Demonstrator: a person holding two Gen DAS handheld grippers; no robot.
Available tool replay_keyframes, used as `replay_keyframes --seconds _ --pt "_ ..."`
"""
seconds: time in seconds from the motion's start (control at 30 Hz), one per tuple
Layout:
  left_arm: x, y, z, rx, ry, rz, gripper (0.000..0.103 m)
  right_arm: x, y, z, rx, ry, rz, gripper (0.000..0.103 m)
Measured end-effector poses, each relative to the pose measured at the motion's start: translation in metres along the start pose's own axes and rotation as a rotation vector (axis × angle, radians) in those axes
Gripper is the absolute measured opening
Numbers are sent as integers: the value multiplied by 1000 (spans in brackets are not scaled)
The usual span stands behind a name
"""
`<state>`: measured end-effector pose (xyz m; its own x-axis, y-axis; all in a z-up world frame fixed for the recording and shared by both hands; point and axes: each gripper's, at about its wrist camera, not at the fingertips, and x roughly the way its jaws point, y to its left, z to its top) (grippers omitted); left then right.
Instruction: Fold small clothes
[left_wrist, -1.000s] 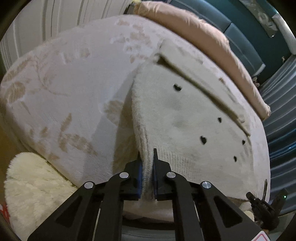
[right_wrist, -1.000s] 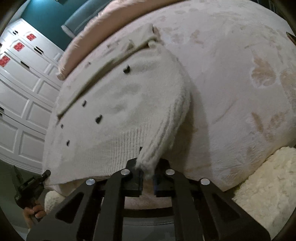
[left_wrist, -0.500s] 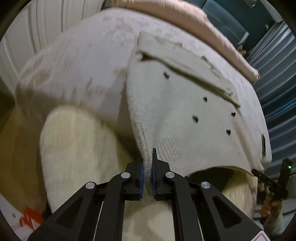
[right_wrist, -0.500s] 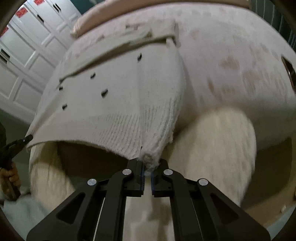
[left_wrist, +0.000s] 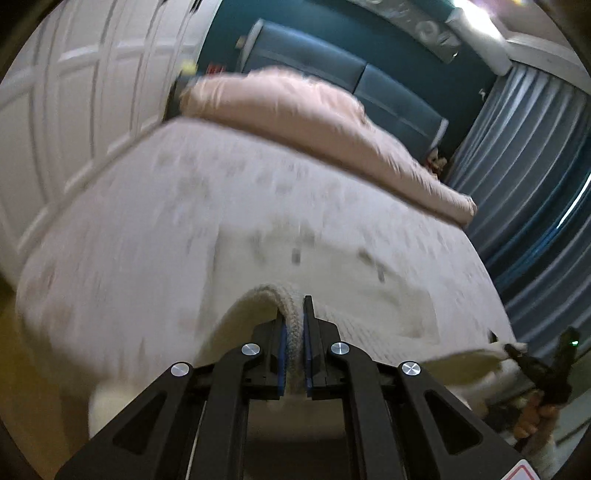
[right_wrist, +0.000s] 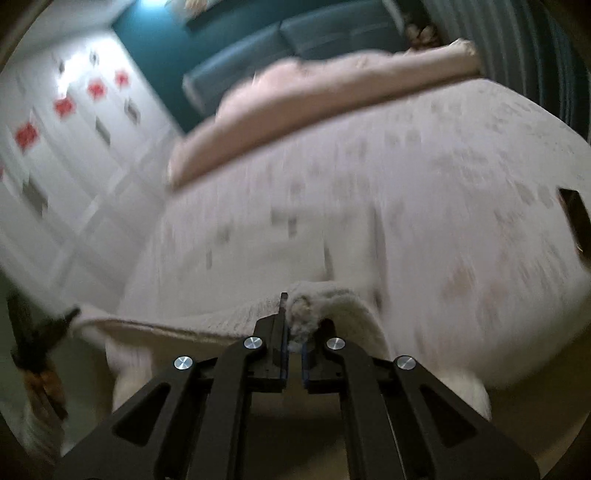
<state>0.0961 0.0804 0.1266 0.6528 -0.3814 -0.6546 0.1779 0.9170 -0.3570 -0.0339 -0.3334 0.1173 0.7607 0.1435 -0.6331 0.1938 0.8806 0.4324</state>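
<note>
A small cream knit sweater (left_wrist: 332, 273) with dark heart marks lies on a pale patterned bedspread (left_wrist: 147, 221); both views are motion-blurred. My left gripper (left_wrist: 294, 325) is shut on the sweater's ribbed hem corner and holds it lifted. My right gripper (right_wrist: 293, 325) is shut on the other hem corner of the sweater (right_wrist: 258, 258), also lifted. The right gripper also shows at the far right of the left wrist view (left_wrist: 532, 363), and the left gripper at the far left of the right wrist view (right_wrist: 40, 332).
A pink blanket (left_wrist: 314, 114) lies along the far side of the bed, in front of a teal headboard (left_wrist: 332, 62). White wardrobe doors (left_wrist: 74, 92) stand on the left, grey curtains (left_wrist: 535, 155) on the right. A fluffy cream rug (right_wrist: 465, 395) lies below the bed edge.
Both grippers have risen and tilted up with the hem corners held. The sweater's lower edge is lifted off the bed front and the view now looks across the bed.
</note>
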Motion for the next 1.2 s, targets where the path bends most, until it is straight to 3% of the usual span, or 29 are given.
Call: replay_keyframes --seconds 0.2,0.4,0.47,0.53,0.6,0.63,0.67,0.77,0.83,0.97,1.07,1.2 --pt "126 13 61 -63 -24 39 6 112 -11 66 105 -43 14 4" --pt "219 39 66 -108 52 150 7 197 -26 75 171 16 -28 6" --pt "232 48 57 -132 75 169 15 212 -31 76 168 18 -48 9" --pt "238 56 51 -151 76 173 18 212 -36 75 181 -3 -49 27" --pt "230 61 49 -156 35 181 37 205 -45 74 217 -44 -27 39" --pt "222 64 48 -165 0 199 55 201 -49 74 231 -62 -20 43" --pt "211 68 48 -180 -43 209 66 193 -54 71 239 -80 -19 43" --pt "192 77 44 -201 -84 187 68 183 -55 65 193 -79 -58 46" --pt "189 81 40 -201 -47 165 69 181 -53 56 134 -62 -103 58" --pt "208 79 30 -154 53 181 69 197 -46 41 38 -7 -190 60" --pt "234 71 23 -126 125 187 69 215 -48 37 35 15 -233 64" --pt "259 64 20 -99 162 212 66 239 -51 39 50 47 -271 61"
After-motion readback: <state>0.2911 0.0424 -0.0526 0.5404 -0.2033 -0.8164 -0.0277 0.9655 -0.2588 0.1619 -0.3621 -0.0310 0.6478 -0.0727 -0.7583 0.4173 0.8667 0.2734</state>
